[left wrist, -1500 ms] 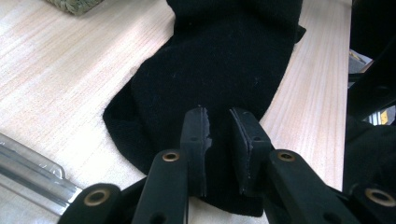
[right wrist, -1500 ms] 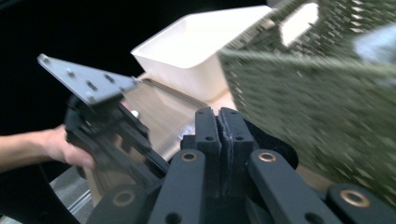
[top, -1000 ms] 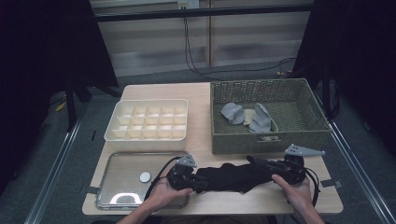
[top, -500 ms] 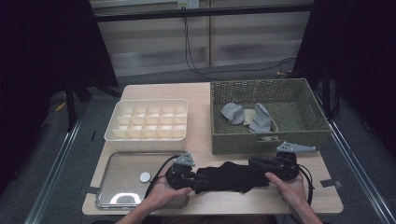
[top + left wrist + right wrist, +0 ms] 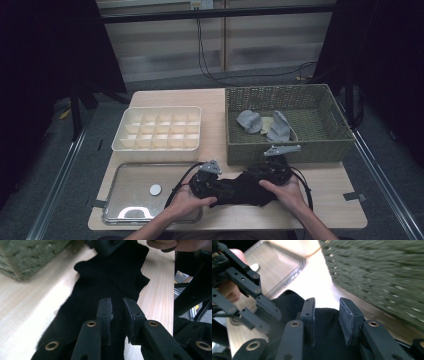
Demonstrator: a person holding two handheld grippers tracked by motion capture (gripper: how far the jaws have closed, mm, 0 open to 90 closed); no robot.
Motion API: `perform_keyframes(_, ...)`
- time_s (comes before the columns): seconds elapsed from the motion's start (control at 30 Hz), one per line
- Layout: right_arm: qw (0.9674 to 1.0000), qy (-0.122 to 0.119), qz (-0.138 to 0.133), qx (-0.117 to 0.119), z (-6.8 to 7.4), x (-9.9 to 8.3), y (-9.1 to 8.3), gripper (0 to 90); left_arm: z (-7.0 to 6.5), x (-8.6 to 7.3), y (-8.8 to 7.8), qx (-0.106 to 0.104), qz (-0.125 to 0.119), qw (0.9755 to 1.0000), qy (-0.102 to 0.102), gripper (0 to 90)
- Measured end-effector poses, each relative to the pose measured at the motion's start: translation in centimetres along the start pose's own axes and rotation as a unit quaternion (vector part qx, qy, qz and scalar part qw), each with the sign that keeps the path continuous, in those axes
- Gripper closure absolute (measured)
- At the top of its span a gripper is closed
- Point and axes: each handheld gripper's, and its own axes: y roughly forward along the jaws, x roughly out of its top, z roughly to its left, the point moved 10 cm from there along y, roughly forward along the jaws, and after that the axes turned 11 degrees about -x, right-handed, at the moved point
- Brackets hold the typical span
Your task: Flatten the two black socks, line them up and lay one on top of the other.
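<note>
Right gripper [image 5: 264, 176] slides inward over the black ribbed knit cloth [image 5: 239, 189]; jaws just been opening.

Cloth lies bunched low centre on the pale wooden tabletop [image 5: 330, 200], shorter than a second ago: folding, probably. Right jaws spread, cloth between, unpinched. Left gripper [image 5: 206, 184] jaws part-spread over cloth; grip unclear. Green woven basket [image 5: 290, 150] crowds above; steel tray [image 5: 125, 195] left; front edge near.

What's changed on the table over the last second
The right gripper slid left along the black cloth toward the left gripper, bunching it shorter, and its jaws have just been opening over the cloth. The left gripper, basket, divided box and tray stayed put.
</note>
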Motion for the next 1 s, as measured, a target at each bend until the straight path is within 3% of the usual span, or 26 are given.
perform_keyframes(0.17,0.9996,-0.009,0.021,-0.017,-0.8,-0.5,2.0,67.7,0.8,-1.1,0.5,0.008,0.013,0.9999,-0.004,76.1)
perform_keyframes(0.4,0.9992,-0.016,0.025,-0.027,-1.1,-1.2,2.3,54.0,0.9,-1.1,0.4,0.012,0.014,0.9998,-0.005,76.4)
perform_keyframes(0.53,0.9990,-0.020,0.026,-0.030,-1.2,-1.4,2.6,54.1,1.0,-1.1,0.4,0.014,0.014,0.9998,-0.005,76.4)
perform_keyframes(0.57,0.9988,-0.029,0.028,-0.026,-1.0,-1.5,2.6,65.4,1.0,-1.1,0.5,0.012,0.011,0.9999,-0.006,76.4)
perform_keyframes(0.63,0.9988,-0.033,0.030,-0.019,-0.8,-1.7,2.6,75.2,1.0,-1.1,0.4,0.014,0.012,0.9998,-0.006,76.4)
perform_keyframes(0.67,0.9988,-0.033,0.030,-0.019,-0.8,-1.7,2.6,75.2,1.0,-1.1,0.4,0.014,0.012,0.9998,-0.006,76.4)
perform_keyframes(0.7,0.9988,-0.033,0.036,-0.011,-0.6,-1.8,2.6,84.6,1.0,-1.1,0.4,0.014,0.012,0.9998,-0.006,76.4)
perform_keyframes(0.8,0.9991,-0.028,0.033,-0.003,-0.6,-1.7,2.5,87.3,0.9,-1.1,0.4,0.014,0.014,0.9998,-0.006,76.3)
perform_keyframes(1.0,0.9999,-0.005,-0.003,0.011,-0.4,-0.3,0.9,88.2,0.7,-1.1,0.4,0.008,0.013,0.9999,-0.004,74.6)
